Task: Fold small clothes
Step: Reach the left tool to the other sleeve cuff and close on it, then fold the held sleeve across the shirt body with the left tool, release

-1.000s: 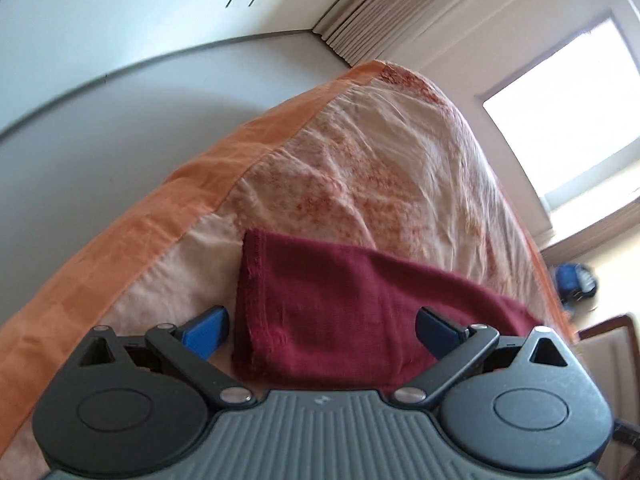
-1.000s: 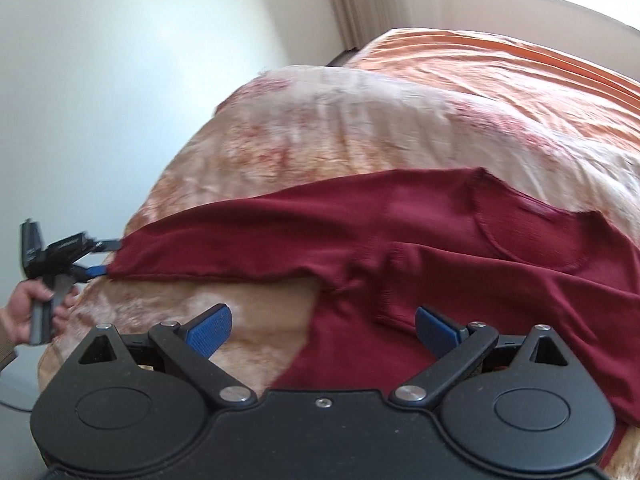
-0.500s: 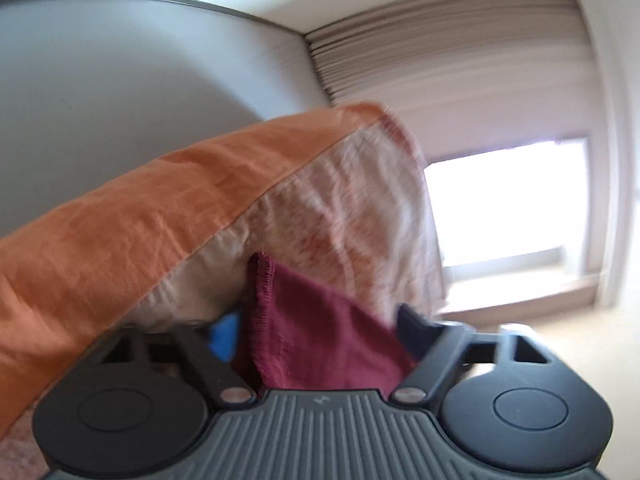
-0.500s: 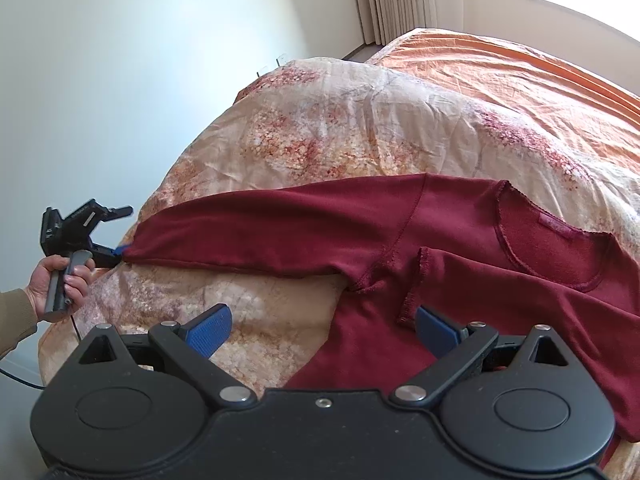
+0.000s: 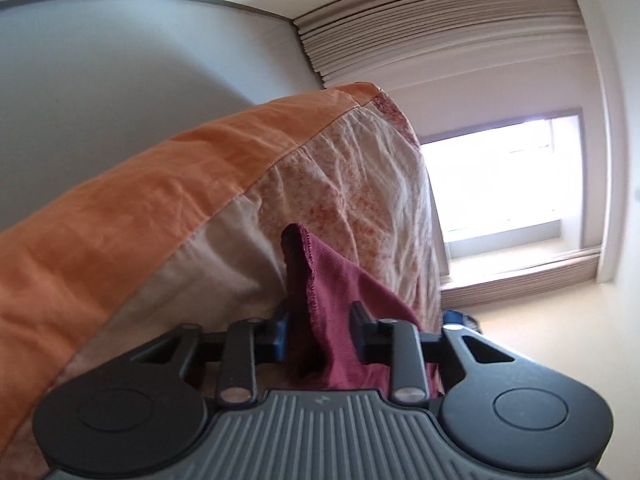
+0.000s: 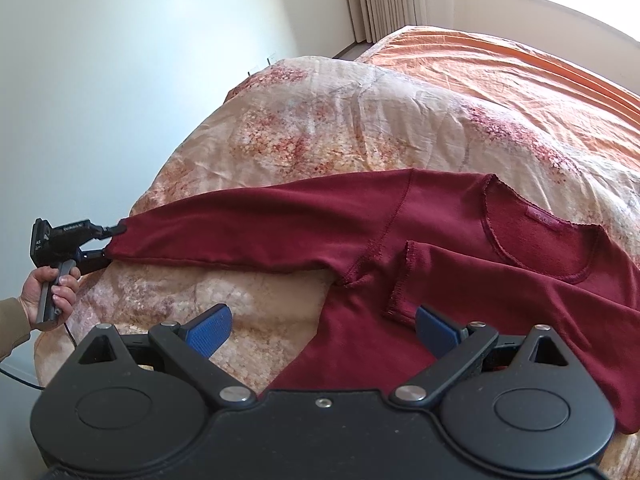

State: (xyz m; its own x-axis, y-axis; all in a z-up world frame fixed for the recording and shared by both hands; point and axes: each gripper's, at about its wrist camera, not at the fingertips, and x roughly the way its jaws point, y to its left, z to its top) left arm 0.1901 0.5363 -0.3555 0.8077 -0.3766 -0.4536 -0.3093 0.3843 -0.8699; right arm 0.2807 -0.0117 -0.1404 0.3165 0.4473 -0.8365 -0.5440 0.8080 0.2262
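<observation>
Meanwhile, a dark red long-sleeved knit top (image 6: pixel 460 240) is spread on a floral cream-and-orange quilt (image 6: pixel 320 120). At nine o'clock its sleeve cuff (image 5: pixel 308 276) sits between the left gripper (image 5: pixel 318 332), whose jaws are closing. At six o'clock the right gripper (image 6: pixel 322 330) is held wide apart, gripping nothing.

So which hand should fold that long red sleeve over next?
Probably left. The left hand-held gripper is closing, with the sleeve cuff already between its jaws. The right hand-held gripper hangs open above the red top, holding nothing.
</observation>
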